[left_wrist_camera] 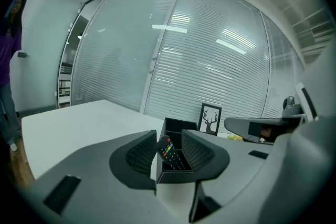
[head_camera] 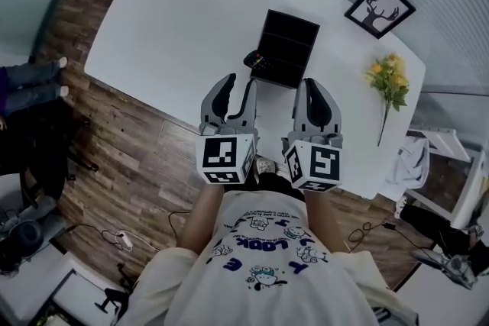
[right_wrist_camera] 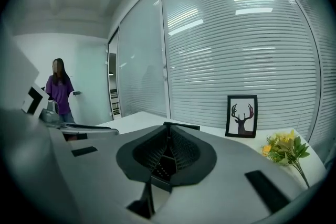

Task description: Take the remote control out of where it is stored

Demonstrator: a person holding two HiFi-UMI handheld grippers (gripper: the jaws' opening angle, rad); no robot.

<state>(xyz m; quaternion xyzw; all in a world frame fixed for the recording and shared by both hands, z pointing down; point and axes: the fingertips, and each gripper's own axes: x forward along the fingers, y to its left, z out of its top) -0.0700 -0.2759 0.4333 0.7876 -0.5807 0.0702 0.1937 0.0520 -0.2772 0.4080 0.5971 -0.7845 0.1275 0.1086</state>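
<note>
Early in the job, judging by the layout: nothing gripped, nothing lifted.

Left to right across the head view:
- Rounded white table [head_camera: 176,19], filling the upper middle.
- Grey two-jaw left gripper [head_camera: 238,84] at lower centre, jaws apart and empty, aimed at the store.
- Slim black remote control with coloured buttons [head_camera: 257,61], tilted and poking out at the lower-left corner of the open black compartmented box [head_camera: 293,17]. Just above the two grippers, touched by neither.
- Grey right gripper [head_camera: 315,84] beside its partner, jaws drawn together on nothing.
- Black-framed deer picture [head_camera: 380,8] at upper right.
- Bunch of yellow flowers [head_camera: 390,80], lying just below the picture.

Probably left to do: close the distance, clamp the open jaws on the remote's projecting end, and draw it clear of the box wall without tipping the box.

Counted: one table, two grippers, one remote, one box, one picture, one bunch of flowers.
</note>
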